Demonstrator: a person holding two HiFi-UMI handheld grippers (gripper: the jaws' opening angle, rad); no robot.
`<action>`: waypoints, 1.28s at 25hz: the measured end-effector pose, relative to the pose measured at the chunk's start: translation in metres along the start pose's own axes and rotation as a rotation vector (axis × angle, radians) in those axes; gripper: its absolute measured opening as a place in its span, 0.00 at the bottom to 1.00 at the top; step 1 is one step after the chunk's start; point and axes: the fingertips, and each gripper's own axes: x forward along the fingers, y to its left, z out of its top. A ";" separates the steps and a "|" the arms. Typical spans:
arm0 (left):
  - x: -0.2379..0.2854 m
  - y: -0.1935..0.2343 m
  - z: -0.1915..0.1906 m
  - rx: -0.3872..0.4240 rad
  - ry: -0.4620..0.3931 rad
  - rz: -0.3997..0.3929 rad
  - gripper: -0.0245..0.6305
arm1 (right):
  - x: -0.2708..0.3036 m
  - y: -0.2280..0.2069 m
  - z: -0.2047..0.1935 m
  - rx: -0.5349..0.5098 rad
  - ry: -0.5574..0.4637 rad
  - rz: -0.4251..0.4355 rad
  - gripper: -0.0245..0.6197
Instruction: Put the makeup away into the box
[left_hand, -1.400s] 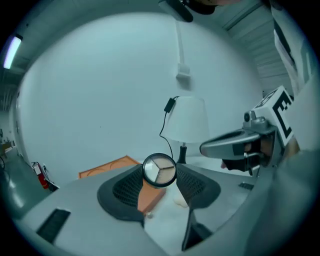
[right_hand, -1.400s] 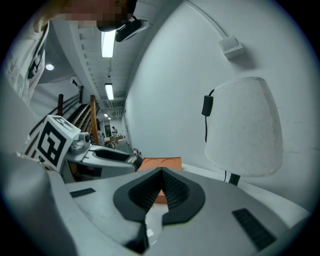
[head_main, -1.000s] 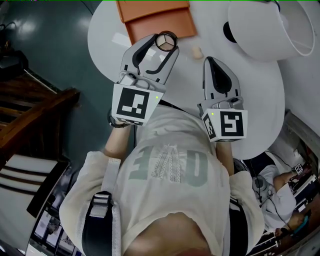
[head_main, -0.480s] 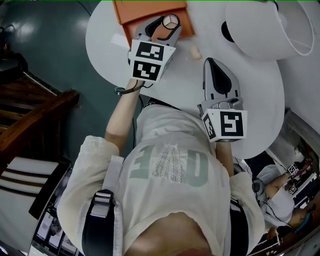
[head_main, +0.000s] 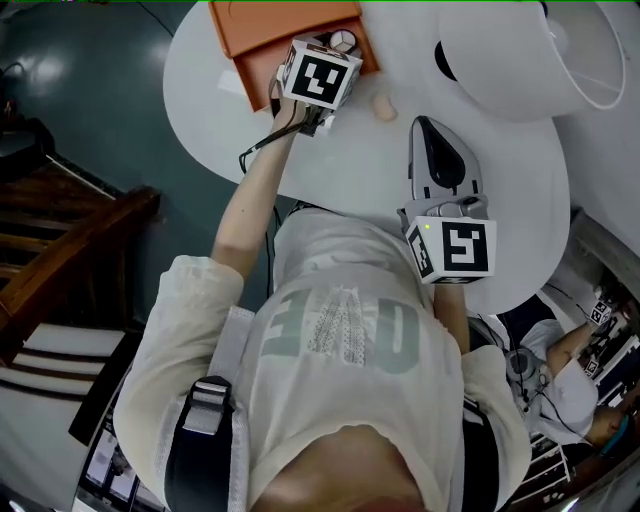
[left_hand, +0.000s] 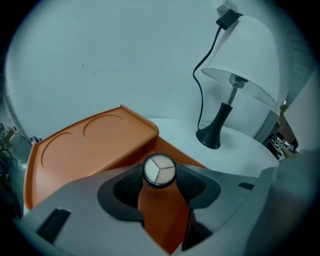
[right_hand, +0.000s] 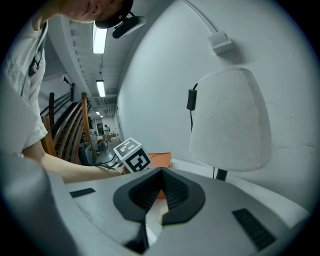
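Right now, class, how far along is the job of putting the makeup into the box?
Done: nothing visible; the orange box stands open, no makeup showing inside. In hand: the left gripper is shut on the round compact, over the box. Left: release it there, then the small beige piece on the table; the right gripper is shut, empty.

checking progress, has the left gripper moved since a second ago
Yes. The left gripper, shut on the compact, moved up the head view, from the near edge of the table to over the orange box.
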 end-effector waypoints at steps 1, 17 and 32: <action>0.003 0.002 -0.002 -0.002 0.015 0.003 0.37 | 0.000 0.000 0.001 0.000 0.002 -0.004 0.05; 0.031 0.009 -0.013 -0.052 0.097 0.033 0.37 | 0.007 -0.013 -0.003 -0.002 0.025 -0.029 0.05; -0.082 -0.038 0.046 0.010 -0.298 0.063 0.22 | 0.001 -0.012 0.004 0.004 -0.003 -0.037 0.05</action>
